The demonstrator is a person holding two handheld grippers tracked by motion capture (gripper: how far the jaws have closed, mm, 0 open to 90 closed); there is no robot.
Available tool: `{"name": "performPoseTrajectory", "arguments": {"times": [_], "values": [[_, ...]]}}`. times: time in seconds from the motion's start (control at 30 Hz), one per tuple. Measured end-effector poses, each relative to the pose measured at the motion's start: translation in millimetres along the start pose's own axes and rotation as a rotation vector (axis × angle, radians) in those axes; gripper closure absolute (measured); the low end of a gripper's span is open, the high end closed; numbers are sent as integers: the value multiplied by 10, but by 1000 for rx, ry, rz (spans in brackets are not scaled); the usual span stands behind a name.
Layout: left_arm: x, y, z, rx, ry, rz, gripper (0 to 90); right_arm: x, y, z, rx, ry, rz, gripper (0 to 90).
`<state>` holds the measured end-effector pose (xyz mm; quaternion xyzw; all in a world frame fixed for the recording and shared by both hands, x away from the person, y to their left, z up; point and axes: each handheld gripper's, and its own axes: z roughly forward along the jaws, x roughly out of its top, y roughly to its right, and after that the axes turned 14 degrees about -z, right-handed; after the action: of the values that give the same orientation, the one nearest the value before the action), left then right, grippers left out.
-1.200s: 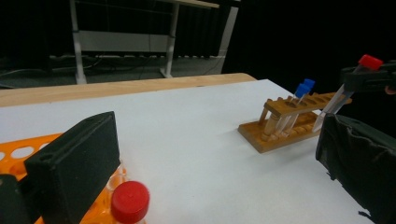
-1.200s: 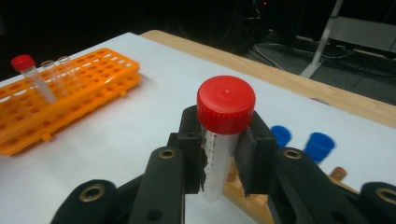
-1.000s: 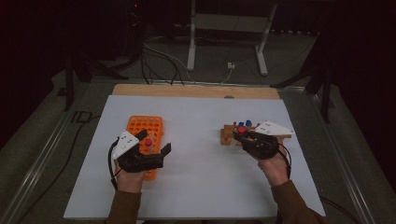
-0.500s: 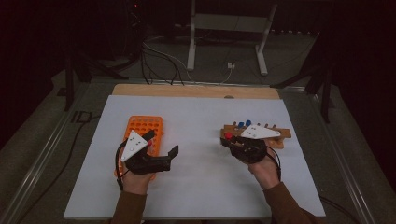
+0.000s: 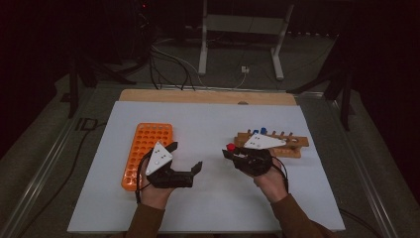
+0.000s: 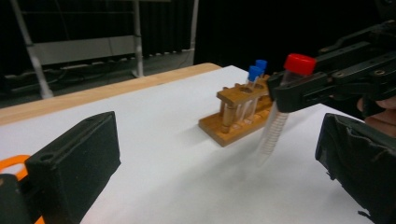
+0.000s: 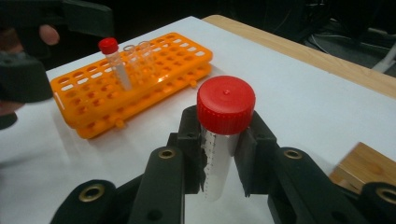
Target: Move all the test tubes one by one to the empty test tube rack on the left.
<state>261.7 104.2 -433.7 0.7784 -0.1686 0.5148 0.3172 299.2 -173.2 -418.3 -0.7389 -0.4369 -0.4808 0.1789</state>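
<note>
My right gripper (image 5: 229, 153) is shut on a clear tube with a red cap (image 5: 231, 147), held upright above the white table, left of the wooden rack (image 5: 289, 145). The right gripper view shows the tube (image 7: 223, 140) pinched just under its cap by the gripper (image 7: 219, 156). Two blue-capped tubes (image 6: 256, 73) stand in the wooden rack (image 6: 233, 116). My left gripper (image 5: 185, 155) is open and empty beside the orange rack (image 5: 146, 151), facing the held tube (image 6: 282, 107). A red-capped tube (image 7: 113, 60) stands in the orange rack (image 7: 154, 79).
A wooden strip (image 5: 208, 96) runs along the table's far edge. Behind it stand a metal frame (image 5: 237, 29) and loose cables (image 5: 168, 64) on the floor. Bare white surface (image 5: 213, 198) lies between and in front of my hands.
My right gripper has carried the red-capped tube left, away from the wooden rack. My left gripper has shifted right, off the orange rack, with its jaws still open.
</note>
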Motion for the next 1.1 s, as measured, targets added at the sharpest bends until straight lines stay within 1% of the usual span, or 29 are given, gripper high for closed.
{"name": "performPoseTrajectory", "arguments": {"times": [0.2, 0.3, 0.47, 0.57, 0.67, 0.7, 0.8, 0.83, 0.87, 0.97, 1.1], "values": [[-54, 32, 75, -4, -42, -1, 8, 43, -67, 65, 41, 8, 8, 734], [-79, 46, 109, -22, -62, -11, 29, 71, -111, 95, 56, 11, 6, 734], [-113, 79, 157, -53, -92, -8, 70, 126, -189, 144, 86, 18, -7, 733], [-131, 111, 191, -69, -113, 3, 88, 159, -234, 171, 105, 24, -5, 733], [-147, 154, 224, -70, -137, 21, 94, 188, -277, 194, 122, 28, -14, 733], [-151, 162, 232, -71, -144, 25, 110, 197, -292, 200, 126, 28, -14, 733], [-166, 174, 249, -62, -159, 34, 184, 218, -326, 210, 140, 31, -20, 733], [-170, 173, 251, -62, -163, 32, 225, 223, -336, 212, 143, 31, -20, 733], [-173, 167, 251, -67, -166, 32, 276, 228, -344, 212, 148, 32, -21, 733], [-176, 146, 242, -100, -173, 20, 459, 235, -359, 213, 157, 33, -25, 733], [-175, 135, 237, -130, -183, 15, 617, 232, -371, 222, 170, 33, -24, 733]]}}
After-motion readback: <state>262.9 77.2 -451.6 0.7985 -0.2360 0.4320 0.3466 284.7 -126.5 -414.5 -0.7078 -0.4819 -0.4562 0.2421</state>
